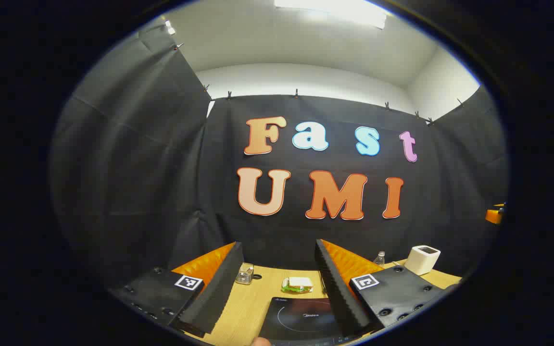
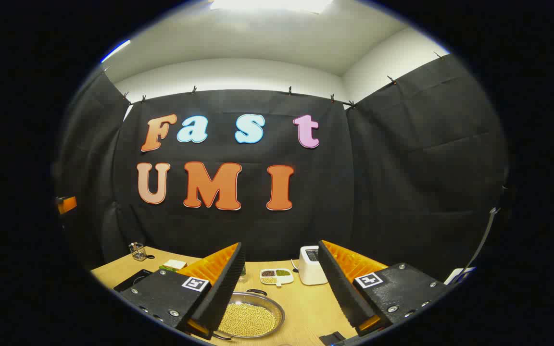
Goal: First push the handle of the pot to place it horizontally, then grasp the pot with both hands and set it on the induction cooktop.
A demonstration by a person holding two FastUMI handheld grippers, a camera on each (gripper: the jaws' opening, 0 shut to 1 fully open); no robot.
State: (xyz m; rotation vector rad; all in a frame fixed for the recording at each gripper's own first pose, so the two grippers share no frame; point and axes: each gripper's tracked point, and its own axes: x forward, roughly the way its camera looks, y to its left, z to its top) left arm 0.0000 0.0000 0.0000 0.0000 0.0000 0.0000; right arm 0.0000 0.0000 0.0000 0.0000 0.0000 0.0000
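Note:
In the right gripper view a shallow metal pot (image 2: 253, 318) full of small yellow beans sits on the wooden table (image 2: 306, 307), low between my fingers. A dark loop handle (image 2: 257, 291) shows on its far rim, and my left finger hides its near left side. My right gripper (image 2: 280, 247) is open above it, holding nothing. The black induction cooktop (image 1: 301, 319) lies flat on the table just ahead of my left gripper (image 1: 277, 252), which is open with nothing in it. The cooktop's corner (image 2: 132, 280) also shows far left in the right gripper view.
A sandwich (image 1: 297, 284), a glass (image 1: 245, 274), a small bottle (image 1: 379, 258) and a white appliance (image 1: 422, 259) stand behind the cooktop. Beyond the pot are a divided dish of beans (image 2: 277, 276) and the white appliance (image 2: 311, 265).

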